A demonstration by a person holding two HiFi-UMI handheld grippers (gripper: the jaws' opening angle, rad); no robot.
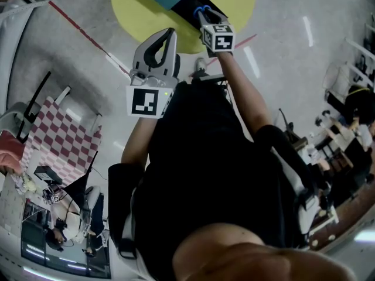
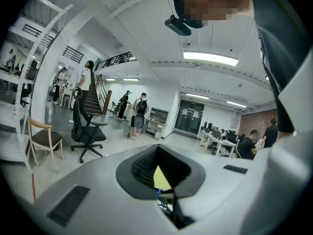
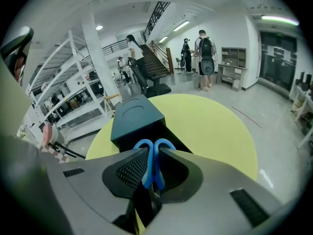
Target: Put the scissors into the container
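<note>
The left gripper (image 1: 170, 35) is held up in front of the person, well apart from the work. Its jaws are pressed together with nothing between them. Through the gap behind the tips only a sliver of the round yellow table (image 3: 215, 126) is seen.

The right gripper (image 3: 153, 155) is extended over the table. Its jaws are clamped on the scissors (image 3: 145, 168), which are pinched just below the blue handle loops. The loops project beyond the jaw tips and the blades run back toward the camera.

The step in hand is judged to be the carry to the container (image 3: 134, 119), with the release not yet made. The next move is judged to call for the scissors to be brought over the opening and let go there.

The container is a dark box standing on the table just beyond the scissors. A shallow recess is noted in its top face, and a black part lies nearer the gripper. Its interior is not shown, so any contents cannot be told.
</note>
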